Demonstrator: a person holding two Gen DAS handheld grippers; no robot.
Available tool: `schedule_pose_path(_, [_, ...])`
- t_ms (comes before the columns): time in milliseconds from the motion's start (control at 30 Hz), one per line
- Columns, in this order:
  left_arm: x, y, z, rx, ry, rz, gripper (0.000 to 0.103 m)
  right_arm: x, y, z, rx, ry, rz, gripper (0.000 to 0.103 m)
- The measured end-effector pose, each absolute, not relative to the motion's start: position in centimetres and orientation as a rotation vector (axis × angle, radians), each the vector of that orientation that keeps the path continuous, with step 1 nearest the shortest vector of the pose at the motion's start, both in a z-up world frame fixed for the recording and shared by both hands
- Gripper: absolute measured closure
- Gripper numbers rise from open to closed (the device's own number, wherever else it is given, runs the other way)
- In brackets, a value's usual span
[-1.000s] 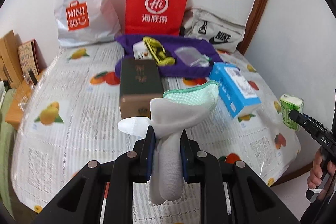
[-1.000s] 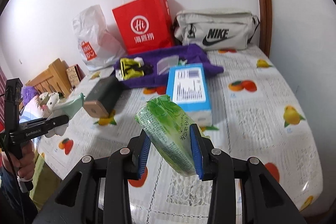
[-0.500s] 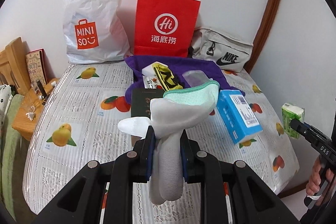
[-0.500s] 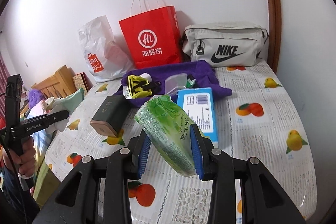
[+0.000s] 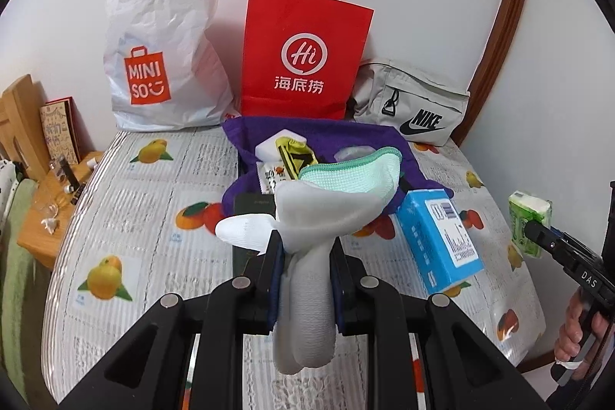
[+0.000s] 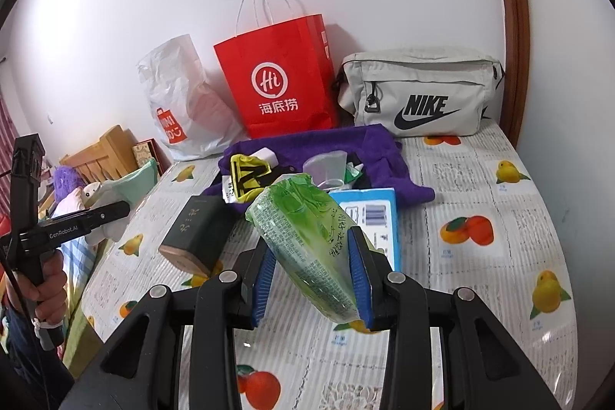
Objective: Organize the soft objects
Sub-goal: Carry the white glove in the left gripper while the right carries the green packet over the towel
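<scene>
My left gripper (image 5: 305, 248) is shut on a grey-white sock with a mint cuff (image 5: 326, 214), held above the table; the sock also shows in the right wrist view (image 6: 119, 195). My right gripper (image 6: 313, 256) is shut on a green tissue pack (image 6: 307, 237), held above the table's front; the pack also shows at the right of the left wrist view (image 5: 528, 221). A purple cloth (image 5: 357, 141) lies at the back of the table with a yellow-black item (image 5: 294, 160) and a clear plastic piece (image 6: 326, 164) on it.
A blue box (image 5: 442, 241) and a dark box (image 6: 196, 233) lie on the fruit-print tablecloth (image 5: 134, 218). A red paper bag (image 5: 303, 56), a white Miniso bag (image 5: 161, 45) and a Nike pouch (image 5: 415, 114) stand against the back wall. A wooden shelf (image 5: 46, 202) is at the left.
Both grippers have pulled back and risen from the table, each still holding its object. The bags and boxes have not moved.
</scene>
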State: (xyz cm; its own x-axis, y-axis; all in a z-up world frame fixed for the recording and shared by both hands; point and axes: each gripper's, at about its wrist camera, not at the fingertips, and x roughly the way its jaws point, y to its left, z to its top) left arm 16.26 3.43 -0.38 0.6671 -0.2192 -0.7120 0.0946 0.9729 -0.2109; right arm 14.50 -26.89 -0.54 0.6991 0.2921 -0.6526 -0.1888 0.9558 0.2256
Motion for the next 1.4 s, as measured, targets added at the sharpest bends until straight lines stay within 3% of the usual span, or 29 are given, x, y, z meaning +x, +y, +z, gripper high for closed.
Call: schedule_pose_path(1400, [34.5, -0.3, -5.7, -0.121, 0.935, -0.178, 0.080, 35.6, -24.5, -5.3, 0.068, 0.824, 0.333, 0.066])
